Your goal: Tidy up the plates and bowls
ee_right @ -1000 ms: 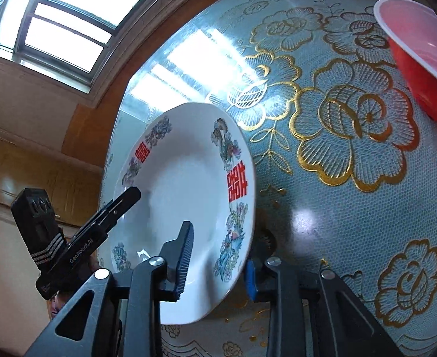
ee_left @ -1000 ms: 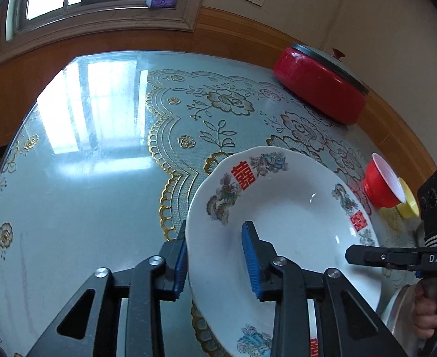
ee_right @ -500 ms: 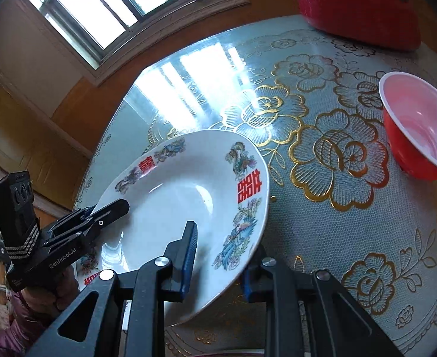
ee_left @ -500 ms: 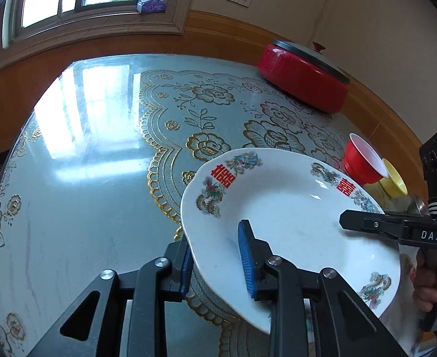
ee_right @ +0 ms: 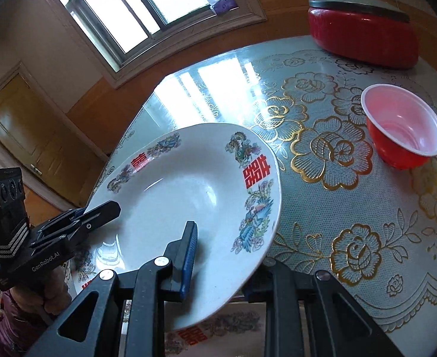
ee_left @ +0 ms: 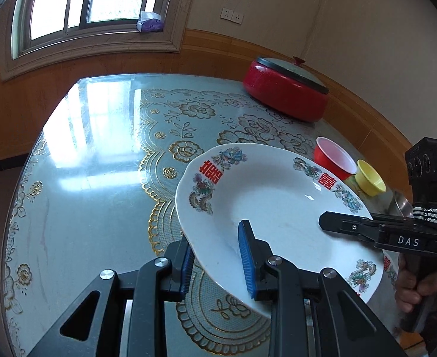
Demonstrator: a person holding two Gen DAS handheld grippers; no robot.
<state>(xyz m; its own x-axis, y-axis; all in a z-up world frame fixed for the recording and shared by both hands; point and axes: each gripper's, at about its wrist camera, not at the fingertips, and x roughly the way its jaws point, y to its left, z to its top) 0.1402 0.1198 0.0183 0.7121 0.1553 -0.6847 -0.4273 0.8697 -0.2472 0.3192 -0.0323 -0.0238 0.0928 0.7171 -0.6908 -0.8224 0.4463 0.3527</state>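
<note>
Clamped on the rim of the white plate (ee_left: 277, 208), left gripper (ee_left: 218, 260), one blue pad on top, the other underneath the near edge. Same story on the far side: right gripper (ee_right: 218, 263) pinching the opposite rim of that plate (ee_right: 188, 190), upper pad on the well, lower jaw hidden beneath. Held between both, clear of the table (ee_left: 84, 178), tilted a touch, left edge lower in the left wrist view. No long axis to speak of, a round dish carried across its width. Directly below, glimpsed under the near edge in the right wrist view, another plate (ee_right: 194, 331) with matching red characters. Ahead and to the right, red bowl (ee_right: 402, 125) and yellow bowl (ee_left: 370, 177), touching, nearer the right gripper. Probably a carry toward a stacking spot; needs both grips level together, or a slip at the lower rim.
</note>
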